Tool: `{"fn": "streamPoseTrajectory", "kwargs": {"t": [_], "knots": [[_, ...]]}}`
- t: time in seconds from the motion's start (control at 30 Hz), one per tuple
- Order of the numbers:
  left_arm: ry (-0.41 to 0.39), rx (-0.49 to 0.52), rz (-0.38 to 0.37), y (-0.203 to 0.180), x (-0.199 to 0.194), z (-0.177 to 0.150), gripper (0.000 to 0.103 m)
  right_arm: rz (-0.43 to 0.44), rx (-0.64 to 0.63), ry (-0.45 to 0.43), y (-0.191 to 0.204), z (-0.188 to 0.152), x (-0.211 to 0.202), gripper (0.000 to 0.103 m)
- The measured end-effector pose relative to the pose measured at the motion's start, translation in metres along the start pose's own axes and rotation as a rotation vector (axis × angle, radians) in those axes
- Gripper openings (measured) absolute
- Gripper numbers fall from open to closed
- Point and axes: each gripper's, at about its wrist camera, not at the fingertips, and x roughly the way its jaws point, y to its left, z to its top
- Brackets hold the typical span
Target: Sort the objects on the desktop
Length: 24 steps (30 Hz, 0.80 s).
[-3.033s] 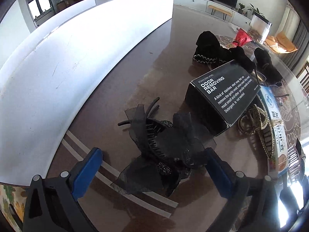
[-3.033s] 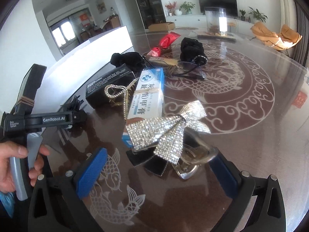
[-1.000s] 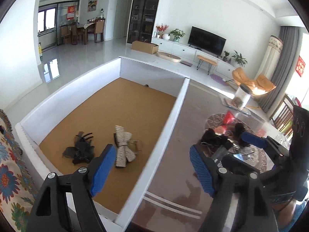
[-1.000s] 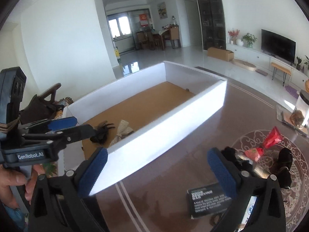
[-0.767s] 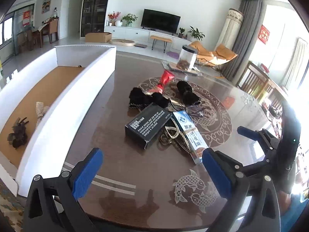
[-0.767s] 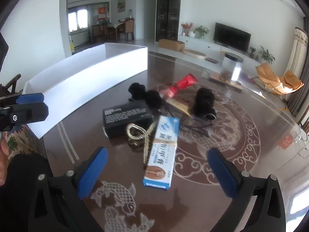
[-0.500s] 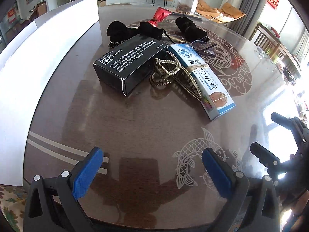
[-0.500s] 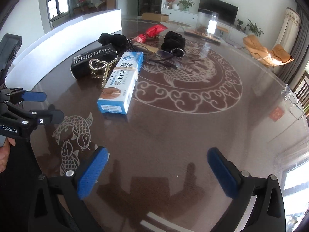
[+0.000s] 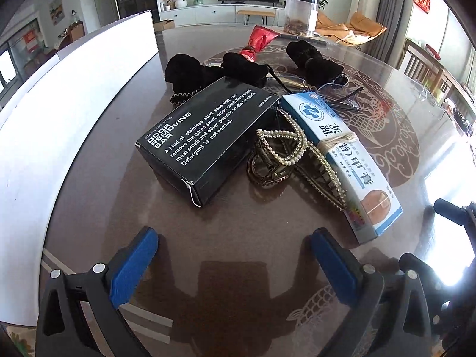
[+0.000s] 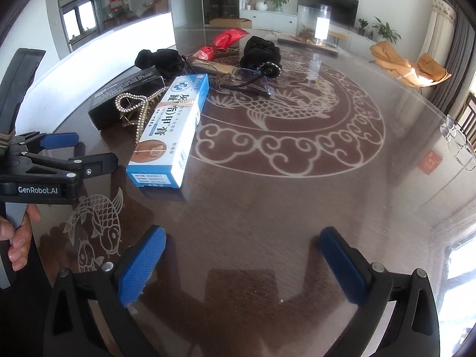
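Observation:
A black soap box (image 9: 205, 136) lies on the brown table, with a pearl hair claw (image 9: 285, 154) leaning between it and a blue and white cream box (image 9: 342, 154). My left gripper (image 9: 235, 250) hangs open over bare table just in front of these, nothing between its fingers. In the right wrist view the cream box (image 10: 172, 125), pearl claw (image 10: 134, 104) and soap box (image 10: 119, 95) lie at the left. My right gripper (image 10: 242, 248) is open above bare table, right of the cream box. The left gripper (image 10: 80, 151) shows at the left edge, held by a hand (image 10: 17, 232).
Behind the boxes lie black velvet pouches (image 9: 208, 71), a red wrapper (image 9: 258, 40), glasses (image 10: 253, 80) and a black scrunchie (image 10: 261, 53). A white box wall (image 9: 59, 95) runs along the table's left side. A clear jar (image 10: 315, 25) stands at the far end.
Both grippers swung away from the white box, where a black hair clip and a glitter bow now lie, and came down low over the table near the boxes. The left jaws widened.

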Motion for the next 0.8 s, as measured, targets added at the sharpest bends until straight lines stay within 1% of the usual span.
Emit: {"fn": "streamPoseTrajectory", "kwargs": {"t": [0.27, 0.8], "knots": [[-0.018, -0.008, 0.008, -0.0007, -0.0003, 0.0001, 0.103, -0.005, 0.004, -0.017, 0.0007, -0.0005, 0.0004, 0.103], [-0.016, -0.018, 0.014, -0.0029, 0.0017, 0.0010, 0.103, -0.009, 0.009, -0.021, 0.0008, -0.0007, 0.0008, 0.103]]}}
